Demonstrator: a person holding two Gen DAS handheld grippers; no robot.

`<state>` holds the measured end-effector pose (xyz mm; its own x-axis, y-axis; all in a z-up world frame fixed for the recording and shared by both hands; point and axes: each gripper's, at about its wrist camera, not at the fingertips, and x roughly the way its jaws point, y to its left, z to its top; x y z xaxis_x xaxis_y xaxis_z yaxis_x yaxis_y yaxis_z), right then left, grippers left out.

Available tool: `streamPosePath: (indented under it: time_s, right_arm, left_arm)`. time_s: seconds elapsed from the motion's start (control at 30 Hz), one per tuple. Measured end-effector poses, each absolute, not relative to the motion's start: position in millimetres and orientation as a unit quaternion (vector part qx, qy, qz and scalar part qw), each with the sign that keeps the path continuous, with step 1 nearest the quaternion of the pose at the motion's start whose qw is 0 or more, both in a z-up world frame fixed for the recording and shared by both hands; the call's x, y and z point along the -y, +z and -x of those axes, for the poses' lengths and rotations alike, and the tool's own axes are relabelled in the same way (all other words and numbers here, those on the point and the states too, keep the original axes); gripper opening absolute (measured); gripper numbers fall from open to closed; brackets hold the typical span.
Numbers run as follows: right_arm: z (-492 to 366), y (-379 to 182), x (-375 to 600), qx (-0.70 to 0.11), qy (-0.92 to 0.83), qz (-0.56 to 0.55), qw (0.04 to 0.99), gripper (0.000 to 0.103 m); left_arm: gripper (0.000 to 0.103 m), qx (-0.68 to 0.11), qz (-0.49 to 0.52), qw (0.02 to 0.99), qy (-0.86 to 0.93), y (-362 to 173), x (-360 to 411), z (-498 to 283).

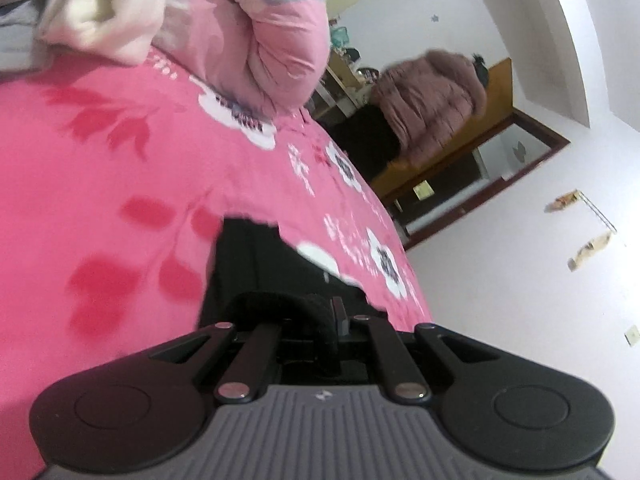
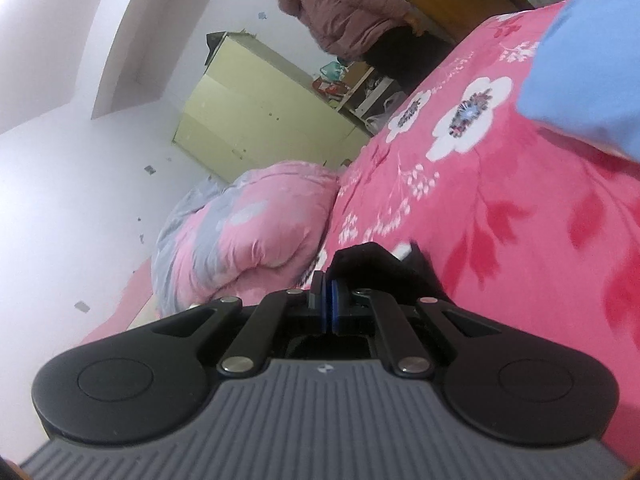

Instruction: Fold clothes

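Note:
A black garment [image 1: 256, 272] hangs from my left gripper [image 1: 338, 316], whose jaws are shut on a bunched fold of it, over the pink flowered bedspread [image 1: 100, 184]. In the right wrist view my right gripper [image 2: 328, 300] is shut on another part of the same black garment [image 2: 376, 264]; its blue pads press together on the cloth. Both views are tilted and blurred. Most of the garment is hidden under the grippers.
A rolled pink and grey quilt [image 1: 272, 40] and a cream cloth [image 1: 92, 12] lie on the bed. A light blue cloth [image 2: 588, 68] lies at the right. Beyond the bed are a mauve padded jacket [image 1: 432, 96], a wooden door [image 1: 460, 148] and a pale yellow cabinet [image 2: 256, 116].

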<state>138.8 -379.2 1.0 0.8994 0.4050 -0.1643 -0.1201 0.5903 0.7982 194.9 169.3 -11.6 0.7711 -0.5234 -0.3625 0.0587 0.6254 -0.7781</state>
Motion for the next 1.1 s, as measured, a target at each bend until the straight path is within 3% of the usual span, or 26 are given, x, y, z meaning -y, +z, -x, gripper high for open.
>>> streamPosePath:
  time_s: [0.3,0.4,0.47,0.53,0.57,0.6,0.63,0.67,0.7,0.73,0.9,1.1]
  right_arm:
    - [-279.2,-36.9,381.0,-0.183,0.131,-0.433,0.873,0.001]
    - [-316.3,-68.2,385.9,-0.202,0.115,-0.459,0.858,0.001]
    - [-333.4,-94.0,392.2,-0.228,0.096,-0.494,0.834,0.005]
    - [-346.9,-121.6,400.2,-0.264,0.068,-0.537,0.798,0.008]
    - [-348.1,-129.2,403.9,-0.278,0.061,-0.552,0.784,0.007]
    - [-343.1,-128.6,407.2,-0.274,0.068,-0.563,0.777,0.01]
    - [-338.0,-128.1,410.5,-0.271,0.075,-0.573,0.77,0.024]
    - [-332.9,-127.4,413.8,-0.267,0.082,-0.584,0.762,0.034]
    - [-323.9,-121.1,416.9,-0.261,0.085,-0.584,0.764,0.051]
    - [-310.4,-112.7,419.3,-0.26,0.085,-0.579,0.768,0.058]
    - [-231.9,-78.0,422.0,-0.268,0.091,-0.558,0.78,0.064]
    - [-122.8,-74.4,390.7,-0.332,0.098,-0.536,0.77,0.067]
  left_arm:
    - [0.006,-0.323,0.4,0.846,-0.141,-58.0,-176.1,-322.8]
    - [0.011,-0.338,0.437,0.823,-0.133,-86.4,-183.0,-350.0]
    - [0.032,-0.336,0.483,0.799,-0.125,-103.1,-193.3,-356.5]
    - [0.038,-0.32,0.537,0.77,-0.128,-112.1,-205.1,-354.0]
    - [0.052,-0.311,0.553,0.763,-0.126,-111.8,-210.3,-350.3]
    - [0.058,-0.3,0.555,0.766,-0.121,-105.6,-214.7,-343.5]
    - [0.063,-0.289,0.558,0.769,-0.116,-99.5,-219.1,-336.7]
    - [0.064,-0.281,0.555,0.775,-0.112,-91.8,-222.6,-328.9]
    - [0.064,-0.277,0.546,0.782,-0.113,-81.7,-224.9,-319.3]
    - [0.064,-0.278,0.535,0.789,-0.117,-71.2,-225.5,-307.4]
    - [0.064,-0.311,0.461,0.82,-0.133,-26.8,-209.6,-228.0]
    - [0.064,-0.374,0.453,0.793,-0.163,-47.2,-167.9,-134.3]
